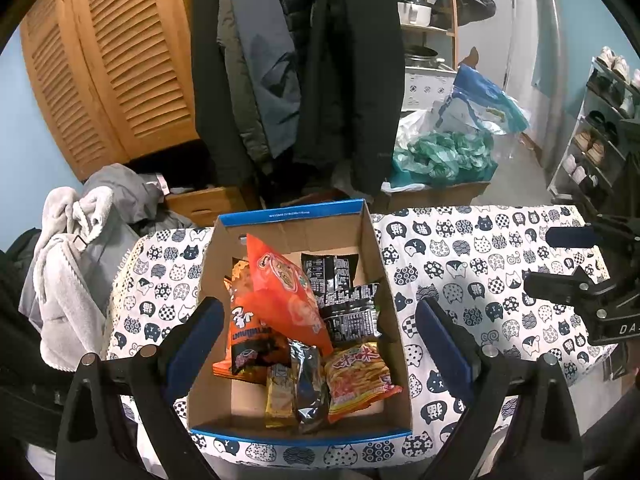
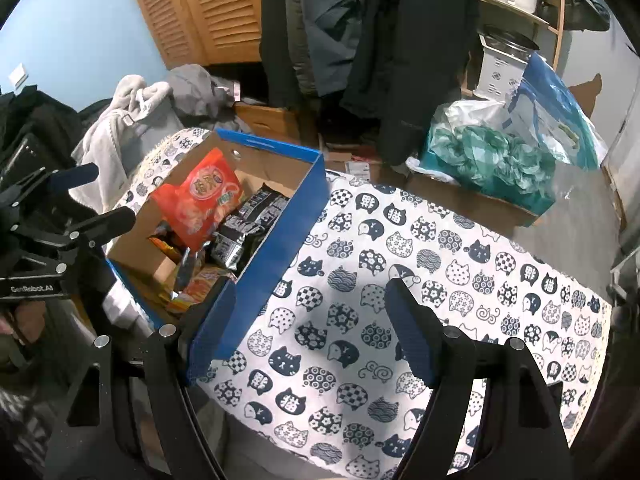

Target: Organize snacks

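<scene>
**Snacks in the box, both grippers poised above**

A cardboard box [image 1: 372, 248] with blue outer walls stands near the left edge of the surface [image 1: 480, 264], which is covered by a cat-print cloth. Inside it lie the snacks: a large orange bag [image 1: 284, 292] leaning across the middle, black packets [image 1: 344, 300] toward the far right corner, an orange noodle packet [image 1: 248, 344] along the left wall, a yellow-red packet [image 1: 356, 376] and a silver pouch [image 1: 310, 388] near the front wall.

The left gripper [image 1: 320, 344] tilts steeply down over the box, its fingers [image 1: 196, 340] spread wide, one outside each side wall, clasping nothing.

The right gripper [image 2: 312, 340] likewise angles downward, over the bare cloth to the right of the box. Its fingers [image 2: 412, 336] stand wide and empty; the left one sits just at the box's near right corner, though contact cannot be told.
</scene>
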